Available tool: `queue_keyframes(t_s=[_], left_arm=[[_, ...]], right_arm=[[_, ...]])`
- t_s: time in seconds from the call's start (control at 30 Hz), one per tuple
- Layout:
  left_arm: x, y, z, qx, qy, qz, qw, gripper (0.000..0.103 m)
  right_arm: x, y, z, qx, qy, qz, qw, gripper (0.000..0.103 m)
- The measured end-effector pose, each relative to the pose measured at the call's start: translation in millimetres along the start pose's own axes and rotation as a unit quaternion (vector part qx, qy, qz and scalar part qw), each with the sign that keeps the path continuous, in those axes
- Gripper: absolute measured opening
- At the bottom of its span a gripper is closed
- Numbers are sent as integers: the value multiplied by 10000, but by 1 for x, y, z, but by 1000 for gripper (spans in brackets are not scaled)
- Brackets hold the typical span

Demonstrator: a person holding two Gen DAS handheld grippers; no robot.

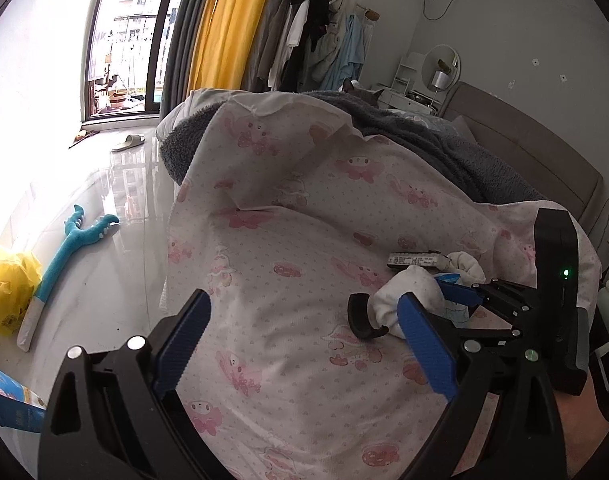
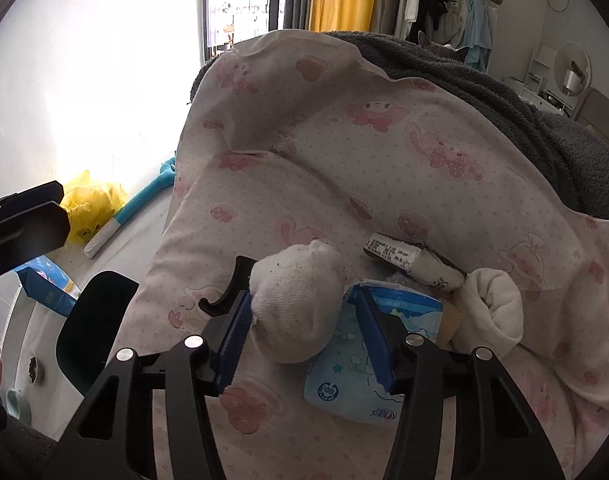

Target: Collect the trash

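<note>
cat mostly hidden behind blanket

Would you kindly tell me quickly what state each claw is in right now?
Left claw: open, holding nothing, over the quilt.
Right claw: open around the sock, not yet shut on it.

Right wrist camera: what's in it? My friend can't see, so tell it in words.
An open claw reaches over a pink-patterned quilt, its fingers either side of a balled white sock. Under and behind the sock lie a blue tissue pack, a wrapper and another sock.
</note>
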State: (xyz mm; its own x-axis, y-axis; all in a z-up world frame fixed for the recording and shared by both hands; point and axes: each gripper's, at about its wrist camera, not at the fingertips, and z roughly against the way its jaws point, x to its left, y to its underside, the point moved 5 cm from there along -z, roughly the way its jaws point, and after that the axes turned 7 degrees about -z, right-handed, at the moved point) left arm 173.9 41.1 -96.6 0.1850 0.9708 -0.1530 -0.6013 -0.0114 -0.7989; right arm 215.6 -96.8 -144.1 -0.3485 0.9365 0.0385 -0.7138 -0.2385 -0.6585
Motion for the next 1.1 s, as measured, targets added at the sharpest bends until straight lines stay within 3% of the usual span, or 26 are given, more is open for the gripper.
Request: queue_keyframes(t_s=[0.03, 0.13, 0.47, 0.8, 1.1], left_arm=[[-2, 1, -2, 27, -10, -8, 10000, 96], [-7, 3, -9, 83, -35, -55, 9999, 95], [-30, 4, -35, 199, -91, -162, 9996, 89], [-45, 10, -73, 415, -190, -174, 9988, 75], [-72, 20, -100, 689, -275, -681, 9949, 60]], right_arm=[[-1, 1, -1, 18, -40, -38, 10000, 39], [-4, 0, 3, -10, -159, -122, 9998, 35], [-26, -12, 39, -499, -584, -511, 9957, 34], [-52, -14, 69, -845, -616, -758, 9916, 35], [-78, -8, 79, -903, -529, -868, 9907, 35]])
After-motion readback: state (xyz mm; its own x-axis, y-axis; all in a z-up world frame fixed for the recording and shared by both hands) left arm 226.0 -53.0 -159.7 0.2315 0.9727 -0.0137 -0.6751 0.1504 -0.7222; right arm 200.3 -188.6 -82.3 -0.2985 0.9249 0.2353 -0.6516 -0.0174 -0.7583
